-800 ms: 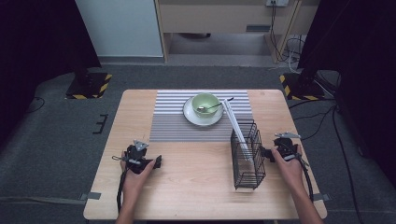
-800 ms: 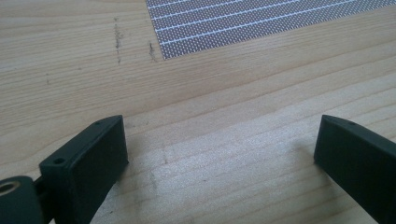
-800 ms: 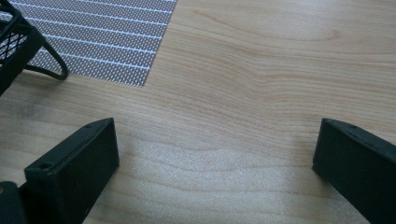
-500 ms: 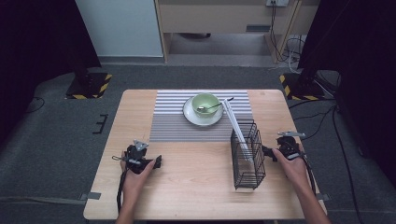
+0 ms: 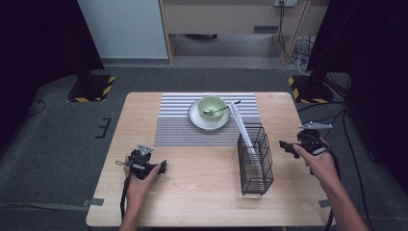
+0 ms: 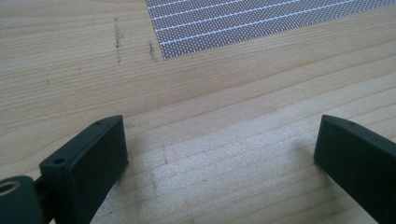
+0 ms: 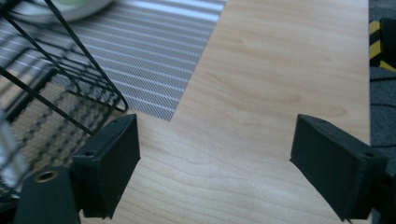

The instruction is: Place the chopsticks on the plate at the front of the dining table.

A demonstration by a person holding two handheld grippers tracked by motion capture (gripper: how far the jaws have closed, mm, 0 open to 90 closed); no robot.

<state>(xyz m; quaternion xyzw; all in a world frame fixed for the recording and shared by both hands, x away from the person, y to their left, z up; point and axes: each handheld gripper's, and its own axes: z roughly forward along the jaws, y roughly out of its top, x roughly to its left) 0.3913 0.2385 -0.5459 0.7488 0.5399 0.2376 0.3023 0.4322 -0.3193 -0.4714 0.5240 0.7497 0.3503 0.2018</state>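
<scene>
Left gripper (image 5: 153, 166): jaws spread, empty, on bare table (image 5: 202, 192) | Right gripper (image 5: 294, 146): jaws spread, empty, above table edge | Wire basket (image 5: 255, 159): between grippers, nearer right | Bowl (image 5: 212, 107) on plate (image 5: 202, 120): beyond both.

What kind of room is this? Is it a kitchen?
Probably not a kitchen; more likely a lab or recording room. The wooden table stands on grey carpet between dark curtains, with loose cables and yellow-black striped stand bases on the floor.
</scene>
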